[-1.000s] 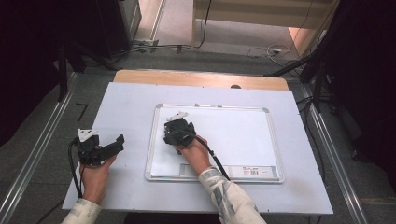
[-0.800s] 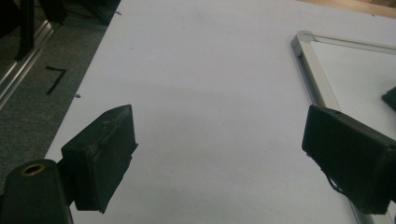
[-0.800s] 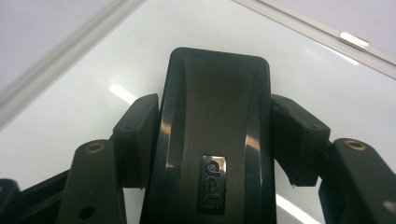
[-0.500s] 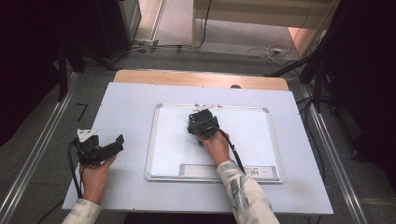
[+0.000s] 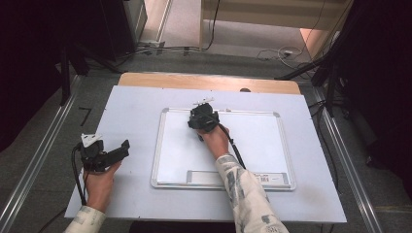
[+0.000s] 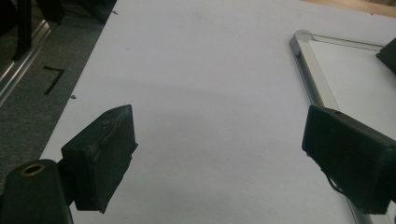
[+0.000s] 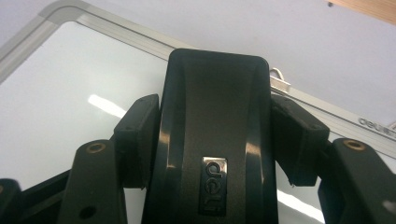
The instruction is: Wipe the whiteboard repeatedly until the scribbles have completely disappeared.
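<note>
High view: our right gripper (image 5: 204, 120), clamped on the black eraser (image 7: 215, 140), has swept back left along the whiteboard (image 5: 262, 145) top edge, wiping underway; left gripper (image 5: 109, 154) idles agape.

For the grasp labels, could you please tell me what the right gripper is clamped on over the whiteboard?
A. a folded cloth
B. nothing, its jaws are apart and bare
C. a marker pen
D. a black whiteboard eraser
D: in the right gripper view the two pads of the right gripper press on both sides of the black whiteboard eraser, which sits over the whiteboard near its top frame.
</note>
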`<state>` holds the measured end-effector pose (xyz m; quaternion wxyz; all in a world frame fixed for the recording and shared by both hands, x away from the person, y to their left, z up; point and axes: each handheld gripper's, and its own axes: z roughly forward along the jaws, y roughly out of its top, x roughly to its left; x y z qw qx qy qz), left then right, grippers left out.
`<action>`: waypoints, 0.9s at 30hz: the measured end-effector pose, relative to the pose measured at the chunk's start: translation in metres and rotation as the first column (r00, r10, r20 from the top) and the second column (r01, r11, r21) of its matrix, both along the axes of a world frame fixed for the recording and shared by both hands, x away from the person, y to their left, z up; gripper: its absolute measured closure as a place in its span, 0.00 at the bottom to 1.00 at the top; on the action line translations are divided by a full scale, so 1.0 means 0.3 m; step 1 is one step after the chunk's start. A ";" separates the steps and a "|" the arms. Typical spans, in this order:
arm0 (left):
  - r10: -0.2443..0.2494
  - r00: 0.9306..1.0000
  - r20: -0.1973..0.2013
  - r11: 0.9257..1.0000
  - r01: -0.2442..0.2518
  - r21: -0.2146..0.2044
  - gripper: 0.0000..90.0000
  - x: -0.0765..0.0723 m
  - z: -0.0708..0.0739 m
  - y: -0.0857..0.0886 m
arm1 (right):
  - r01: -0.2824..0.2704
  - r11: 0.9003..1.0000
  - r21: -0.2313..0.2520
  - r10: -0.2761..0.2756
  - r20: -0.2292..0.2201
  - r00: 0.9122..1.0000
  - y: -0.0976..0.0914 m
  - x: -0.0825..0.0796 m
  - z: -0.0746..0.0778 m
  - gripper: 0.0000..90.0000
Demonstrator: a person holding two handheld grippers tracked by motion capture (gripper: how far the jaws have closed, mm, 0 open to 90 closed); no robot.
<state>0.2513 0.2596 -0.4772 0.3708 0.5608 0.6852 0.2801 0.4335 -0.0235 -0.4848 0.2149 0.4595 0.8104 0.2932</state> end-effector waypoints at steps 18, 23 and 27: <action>-0.008 1.000 -0.001 1.000 0.008 0.011 0.11 0.002 0.002 -0.012 | -0.148 0.989 0.007 0.148 -0.011 0.989 0.148 -0.177 -0.009 0.41; -0.006 1.000 -0.006 1.000 0.007 0.010 0.11 0.001 0.000 -0.014 | -0.187 0.982 -0.004 0.187 -0.013 0.982 0.168 -0.268 -0.011 0.41; -0.002 1.000 -0.005 1.000 0.002 0.006 0.11 -0.001 0.000 -0.010 | -0.213 0.977 0.007 0.213 -0.016 0.977 0.176 -0.338 -0.014 0.41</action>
